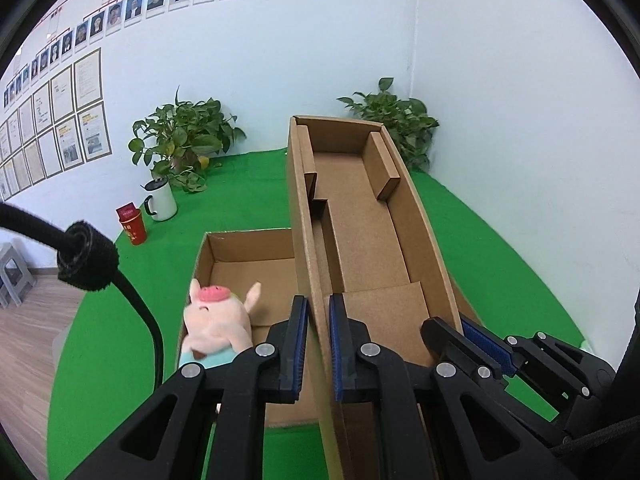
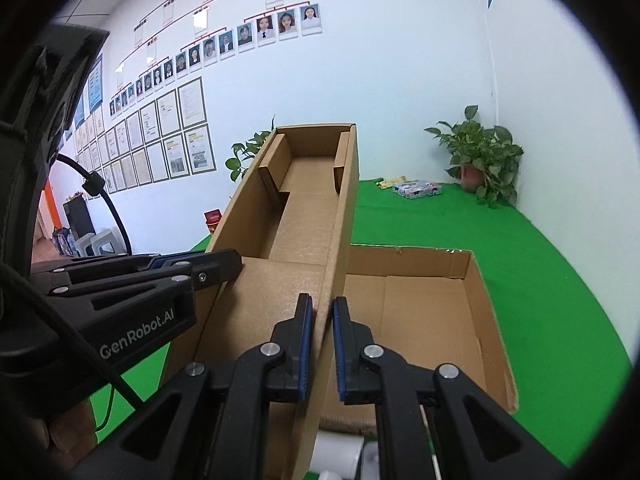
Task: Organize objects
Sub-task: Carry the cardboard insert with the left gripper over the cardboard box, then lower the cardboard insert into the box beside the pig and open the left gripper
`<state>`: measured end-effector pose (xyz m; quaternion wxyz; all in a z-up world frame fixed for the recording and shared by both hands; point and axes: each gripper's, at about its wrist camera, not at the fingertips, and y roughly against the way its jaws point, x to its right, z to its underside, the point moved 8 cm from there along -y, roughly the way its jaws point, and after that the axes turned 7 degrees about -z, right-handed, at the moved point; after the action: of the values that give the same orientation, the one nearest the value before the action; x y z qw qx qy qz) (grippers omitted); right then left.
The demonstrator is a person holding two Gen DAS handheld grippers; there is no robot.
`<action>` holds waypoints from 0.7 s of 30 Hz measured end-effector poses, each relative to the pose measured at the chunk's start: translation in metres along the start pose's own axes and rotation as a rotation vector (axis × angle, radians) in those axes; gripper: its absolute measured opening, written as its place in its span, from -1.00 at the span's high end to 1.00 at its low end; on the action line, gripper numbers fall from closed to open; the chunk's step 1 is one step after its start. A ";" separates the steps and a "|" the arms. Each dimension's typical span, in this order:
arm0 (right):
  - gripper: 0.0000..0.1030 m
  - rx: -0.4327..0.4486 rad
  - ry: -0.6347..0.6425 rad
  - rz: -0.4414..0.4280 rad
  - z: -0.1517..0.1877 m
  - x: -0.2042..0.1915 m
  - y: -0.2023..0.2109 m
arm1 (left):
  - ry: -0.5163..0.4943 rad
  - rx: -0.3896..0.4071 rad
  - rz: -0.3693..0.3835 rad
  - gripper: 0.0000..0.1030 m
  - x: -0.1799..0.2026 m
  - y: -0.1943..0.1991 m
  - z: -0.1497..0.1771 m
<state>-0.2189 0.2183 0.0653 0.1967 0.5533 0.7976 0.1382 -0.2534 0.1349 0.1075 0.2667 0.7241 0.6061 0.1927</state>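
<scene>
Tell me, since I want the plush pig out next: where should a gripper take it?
Grip the plush pig across its soft head, coming from above: it sits against the left wall of the open box, so sideways access looks blocked. Both grippers currently clamp the box lid.

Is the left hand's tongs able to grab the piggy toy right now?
Probably not yet. The left tongs are shut on the wall of the long cardboard box, so they are busy. The piggy toy sits close by in the lower open box, uncovered, so letting go first should free the way.
</scene>
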 end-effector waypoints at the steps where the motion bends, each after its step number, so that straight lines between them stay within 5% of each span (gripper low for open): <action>1: 0.82 -0.003 -0.003 -0.004 -0.002 0.000 -0.005 | -0.001 -0.008 -0.007 0.86 -0.001 -0.009 -0.007; 9: 0.82 -0.066 0.000 -0.013 -0.001 0.011 -0.052 | -0.025 -0.088 -0.014 0.86 -0.010 -0.081 -0.016; 21: 0.83 -0.202 -0.079 -0.065 0.045 0.025 -0.134 | -0.017 -0.259 -0.060 0.86 -0.044 -0.198 0.052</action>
<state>-0.3169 0.1953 -0.0374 0.2871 0.5097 0.7886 0.1894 -0.3840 0.1085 -0.0536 0.3689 0.6668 0.5951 0.2551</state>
